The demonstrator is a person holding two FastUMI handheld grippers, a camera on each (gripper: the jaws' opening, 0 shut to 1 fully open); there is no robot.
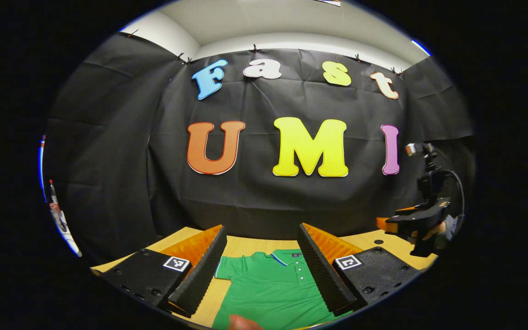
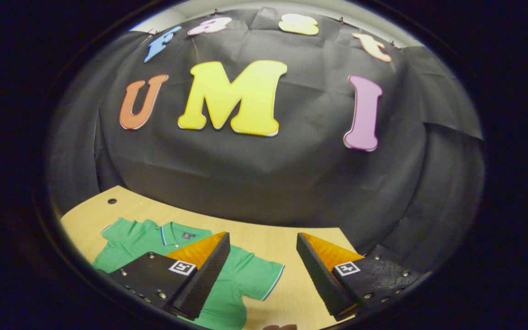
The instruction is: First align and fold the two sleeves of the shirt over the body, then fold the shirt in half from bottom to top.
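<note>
A green polo shirt lies flat on the wooden table, collar toward the back wall. My left gripper hovers open above it, the shirt's chest showing between the two fingers. In the right gripper view the shirt lies at the lower left, with one short sleeve spread out toward the middle. My right gripper is open, above that sleeve and the bare table. In the left gripper view the right gripper hangs in the air at the right, held by a hand.
The black cloth wall closes off the table's back edge. A small round hole sits in the tabletop near the far left corner, and a similar hole shows near the right. Bare wood lies to the right of the shirt.
</note>
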